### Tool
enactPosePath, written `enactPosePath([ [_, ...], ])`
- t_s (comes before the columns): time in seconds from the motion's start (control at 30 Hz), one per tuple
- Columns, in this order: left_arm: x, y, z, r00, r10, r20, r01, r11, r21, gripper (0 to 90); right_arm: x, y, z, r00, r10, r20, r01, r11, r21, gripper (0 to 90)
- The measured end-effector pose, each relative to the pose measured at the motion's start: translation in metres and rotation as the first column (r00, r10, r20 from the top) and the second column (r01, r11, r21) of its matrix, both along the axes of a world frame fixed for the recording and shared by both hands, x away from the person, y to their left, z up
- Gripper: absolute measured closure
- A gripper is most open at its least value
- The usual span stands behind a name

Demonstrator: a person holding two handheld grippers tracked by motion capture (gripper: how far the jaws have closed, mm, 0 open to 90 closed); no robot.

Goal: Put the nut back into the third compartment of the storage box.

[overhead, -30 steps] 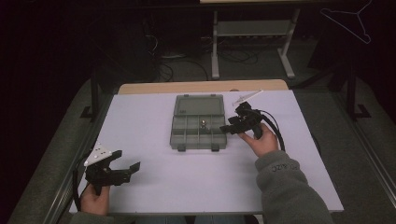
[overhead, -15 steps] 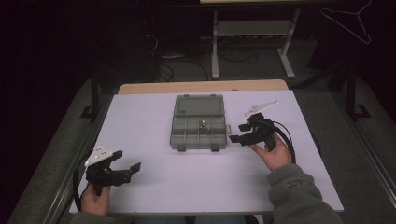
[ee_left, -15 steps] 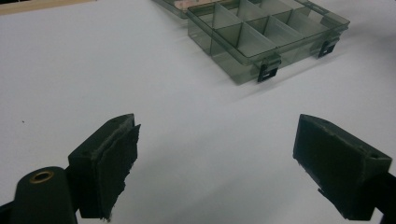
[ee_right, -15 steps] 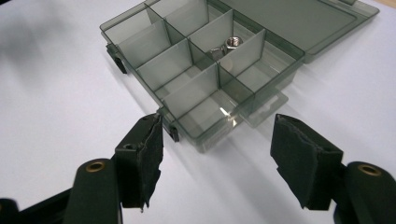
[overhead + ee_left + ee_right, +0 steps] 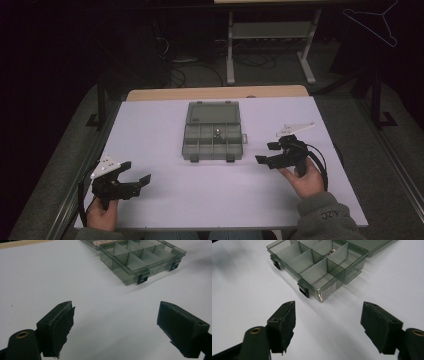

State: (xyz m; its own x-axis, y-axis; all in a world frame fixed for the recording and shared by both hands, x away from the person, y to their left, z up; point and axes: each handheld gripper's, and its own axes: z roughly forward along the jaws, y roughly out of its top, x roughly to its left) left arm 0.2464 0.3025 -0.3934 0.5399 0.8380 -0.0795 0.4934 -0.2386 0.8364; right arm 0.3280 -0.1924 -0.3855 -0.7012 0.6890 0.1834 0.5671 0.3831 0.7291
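Now my right hand-held gripper (image 5: 270, 153) hangs just right of the open box (image 5: 214, 132) mid-table (image 5: 150, 130), its jaws just widened and empty (a small metal piece (image 5: 217, 133) sits inside); my left hand-held gripper (image 5: 136, 172) is open too.

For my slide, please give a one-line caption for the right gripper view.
Open right gripper facing an open compartment box, a small metal part in one compartment.

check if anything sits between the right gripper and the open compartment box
Nothing visible does. Bare white table lies between the right gripper, its jaws open and empty, and the translucent grey plastic compartment box, whose near corner faces the jaws in the right gripper view.
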Motion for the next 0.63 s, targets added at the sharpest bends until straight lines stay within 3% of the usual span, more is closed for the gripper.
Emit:
enactPosePath([
  [0.63,0.001,-0.001,-0.001,0.9998,-0.022,-0.003,0.022,0.9998,-0.004,13.0,-0.021,-0.018,-0.017,0.9991,-0.043,-0.001,0.043,0.9989,0.019,20.8],
])
